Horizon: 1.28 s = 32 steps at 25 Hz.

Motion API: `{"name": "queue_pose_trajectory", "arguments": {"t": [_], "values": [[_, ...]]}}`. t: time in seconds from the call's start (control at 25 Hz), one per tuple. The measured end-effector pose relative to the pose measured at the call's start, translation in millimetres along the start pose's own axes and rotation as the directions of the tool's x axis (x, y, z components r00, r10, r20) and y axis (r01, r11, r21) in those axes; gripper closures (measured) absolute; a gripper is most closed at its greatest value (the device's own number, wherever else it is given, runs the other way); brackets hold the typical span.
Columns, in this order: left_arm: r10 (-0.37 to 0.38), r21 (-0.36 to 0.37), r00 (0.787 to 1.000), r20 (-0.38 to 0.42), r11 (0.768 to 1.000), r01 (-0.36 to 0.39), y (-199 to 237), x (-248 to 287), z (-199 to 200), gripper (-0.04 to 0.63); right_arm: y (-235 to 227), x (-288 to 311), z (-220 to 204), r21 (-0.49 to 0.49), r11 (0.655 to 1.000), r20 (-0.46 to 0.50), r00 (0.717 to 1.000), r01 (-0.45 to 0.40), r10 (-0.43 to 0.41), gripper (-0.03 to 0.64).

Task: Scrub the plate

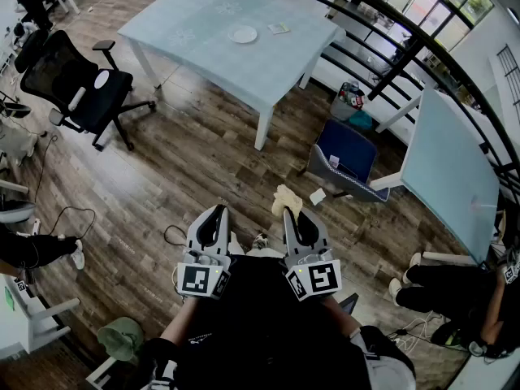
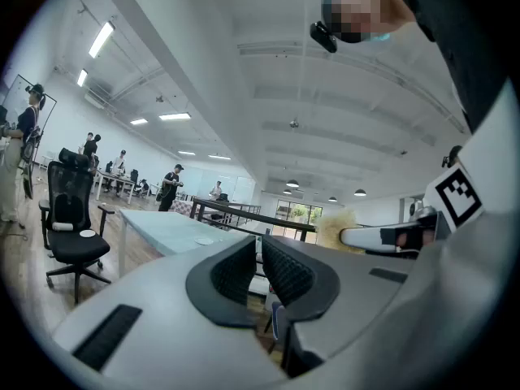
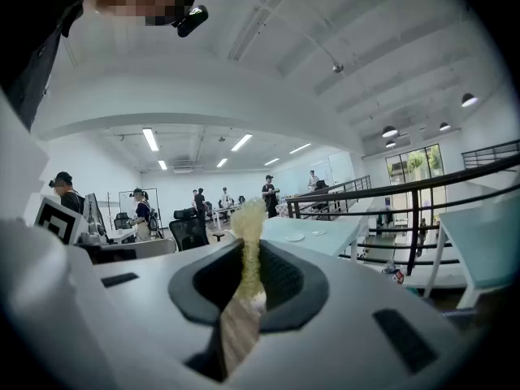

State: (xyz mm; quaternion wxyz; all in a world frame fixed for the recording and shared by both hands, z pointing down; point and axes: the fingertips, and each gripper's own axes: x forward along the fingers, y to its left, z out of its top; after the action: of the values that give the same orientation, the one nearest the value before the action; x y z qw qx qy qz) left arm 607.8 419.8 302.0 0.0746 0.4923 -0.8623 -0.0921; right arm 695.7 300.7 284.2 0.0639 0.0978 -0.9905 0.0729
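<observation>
Person's standing out on the wood floor [image 1: 187,169], with lots of open room going ahead toward the pale bench [image 1: 195,35]. An office chair [image 1: 85,88] is sitting off to the left. A blue bin [image 1: 348,149] and a second bench [image 1: 448,157] are crowding the right side, and a black railing [image 1: 406,43] is running along behind them.

The plate [image 1: 243,34] is lying near the middle of the far bench. It's well apart from the left claw [image 1: 216,211] and the right claw [image 1: 291,214], which are both hanging close to the body. The left claw's jaws are sitting closed on nothing. The right claw is pinching a yellow scrubber [image 1: 286,197] that's poking out past the tips.
</observation>
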Motion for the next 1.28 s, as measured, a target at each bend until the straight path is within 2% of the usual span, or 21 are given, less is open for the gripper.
{"name": "queue_pose_trajectory", "arguments": {"t": [0.08,0.16,0.6,0.84,1.08,1.28], "values": [[-0.006,0.0,0.999,0.05,1.0,0.006,-7,1,11,0.563,-1,-5,1,-0.002,1.0,0.003,1.0,-0.008,0.008,0.561],[-0.003,0.007,0.998,0.062,1.0,0.003,-12,2,15,0.563,-2,-9,2,-0.007,1.0,0.003,1.0,-0.017,0.017,0.561],[0.012,0.062,0.999,0.033,0.998,-0.014,-34,5,5,0.563,-11,-15,1,-0.013,0.998,0.008,0.998,-0.056,0.056,0.561],[0.036,0.049,0.999,0.02,0.998,-0.037,-34,12,3,0.562,-15,-12,1,-0.015,0.997,0.009,0.997,-0.074,0.074,0.563],[0.05,0.033,0.998,0.045,0.998,-0.051,-32,20,6,0.562,-19,-1,-5,0.033,0.994,-0.009,0.994,-0.106,0.106,0.56],[0.067,0.026,0.997,0.041,0.997,-0.068,-13,24,5,0.563,-10,16,-4,0.035,0.991,-0.013,0.992,-0.126,0.126,0.56]]}}
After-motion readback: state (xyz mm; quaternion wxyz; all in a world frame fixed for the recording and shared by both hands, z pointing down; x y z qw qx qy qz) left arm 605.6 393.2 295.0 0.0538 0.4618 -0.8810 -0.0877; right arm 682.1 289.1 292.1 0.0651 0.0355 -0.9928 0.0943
